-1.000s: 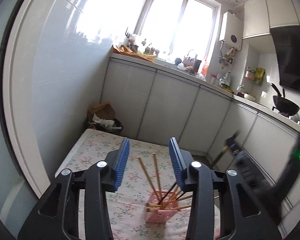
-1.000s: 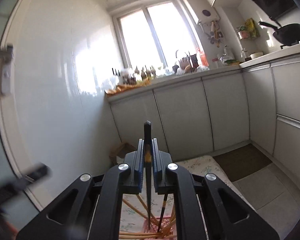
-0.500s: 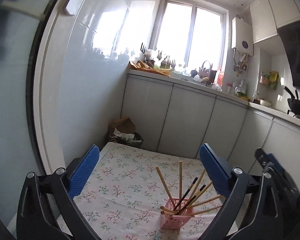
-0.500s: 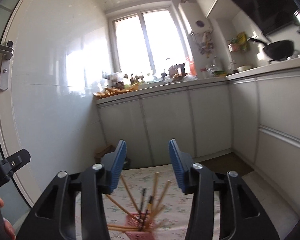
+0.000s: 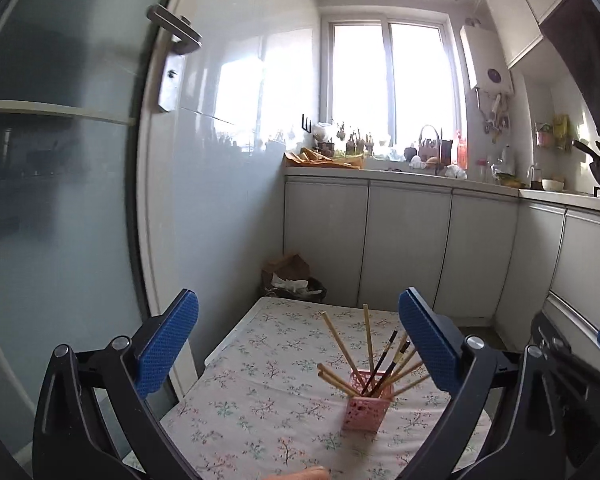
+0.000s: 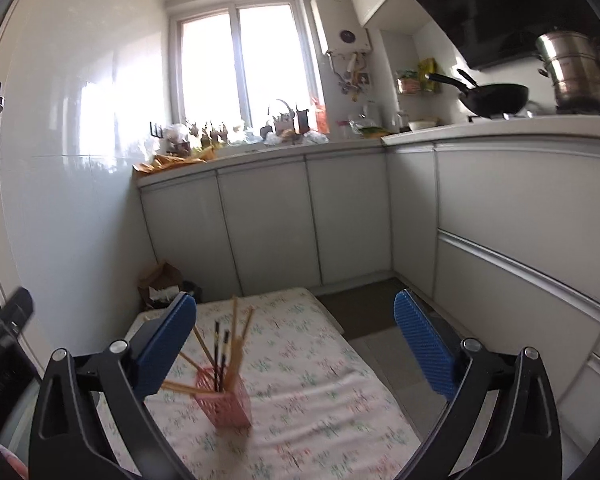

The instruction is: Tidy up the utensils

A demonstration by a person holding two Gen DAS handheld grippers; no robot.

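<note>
Left gripper [image 5: 298, 344]: jaws spread wide, blue pads well apart, nothing between them, nothing touched. Right gripper [image 6: 294, 346]: likewise spread wide, empty, clear of everything.

Below both, floral tablecloth [image 5: 268, 400] over the counter [image 5: 224, 344]. On it a pink perforated holder [image 5: 366, 406], upright, toward the right side in the left view, toward the left side in the right view [image 6: 224, 402]. Chopsticks [image 5: 366, 344] stand in it, fanned out at angles: mostly pale wooden ones, plus two dark ones [image 6: 220, 354]. A few pale sticks lean low, nearly sideways over the rim.

Left view only: edge of the other gripper at far right, blurred; sliver of skin at the bottom edge; frosted glass door [image 5: 60, 200] with lever handle [image 5: 174, 34] close on the left.

Right view only: floor beside the counter with a dark mat [image 6: 364, 312]; black wok [image 6: 494, 98] and steel stacked pot [image 6: 578, 74] seen up close on the stove.

Further off, both views: bin with paper and cardboard [image 5: 294, 278] in the corner, then a run of grey cabinet doors [image 5: 408, 248]. Above them a cluttered worktop, a bright window [image 5: 388, 84], white water heater [image 6: 346, 26] on the wall.
</note>
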